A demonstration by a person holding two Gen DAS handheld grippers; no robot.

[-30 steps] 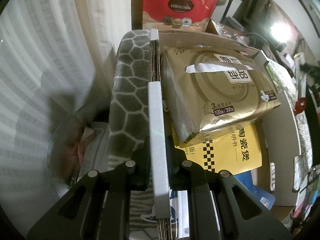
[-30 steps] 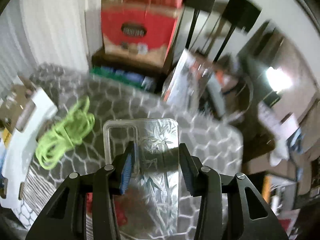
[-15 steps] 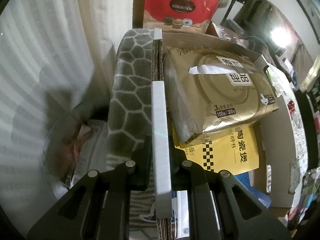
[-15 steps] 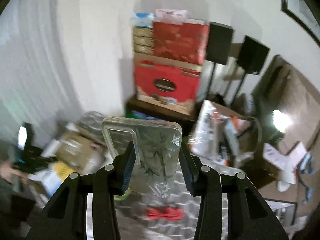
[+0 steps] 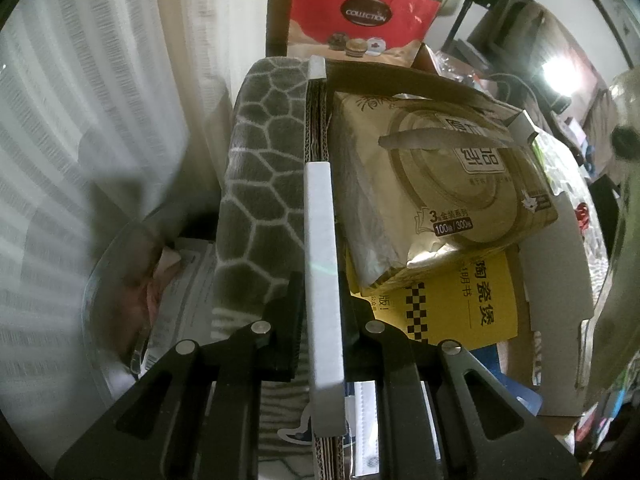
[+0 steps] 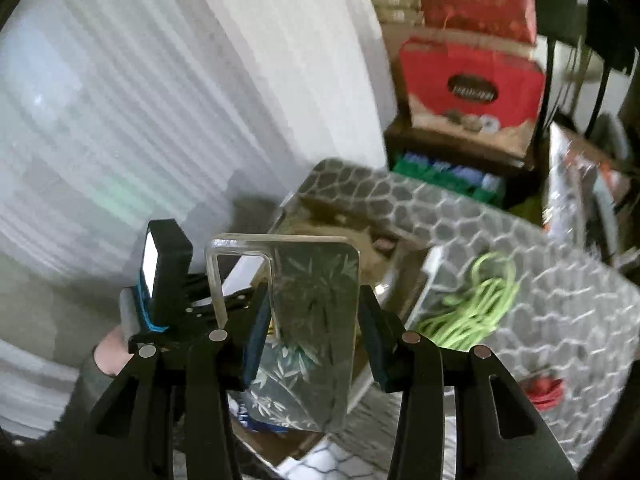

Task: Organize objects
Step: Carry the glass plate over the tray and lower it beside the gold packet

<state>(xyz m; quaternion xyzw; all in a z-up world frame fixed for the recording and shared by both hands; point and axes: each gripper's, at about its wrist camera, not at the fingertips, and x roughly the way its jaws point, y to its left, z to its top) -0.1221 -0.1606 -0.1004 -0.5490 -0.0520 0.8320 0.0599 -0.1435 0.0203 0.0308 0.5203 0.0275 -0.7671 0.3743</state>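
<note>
The right gripper (image 6: 312, 340) is closed on a clear, bamboo-printed plastic phone case (image 6: 308, 320), long axis along the fingers, camera cut-out end pointing forward; its lower end is hidden between the jaws. The left gripper (image 5: 324, 320) is clamped on the white-edged corrugated wall of an open cardboard box (image 5: 320, 240). Inside that box lies a gold tissue pack (image 5: 440, 184) over a yellow booklet (image 5: 460, 308). Beside the box, on grey hexagon-patterned fabric (image 6: 540, 280), lies a blurred green coiled cord (image 6: 476, 296).

Your left claw (image 5: 320, 344) and right claw (image 6: 312, 344): black angular arms, silver screws; right pads (image 6: 254, 340) blue-edged.
</note>
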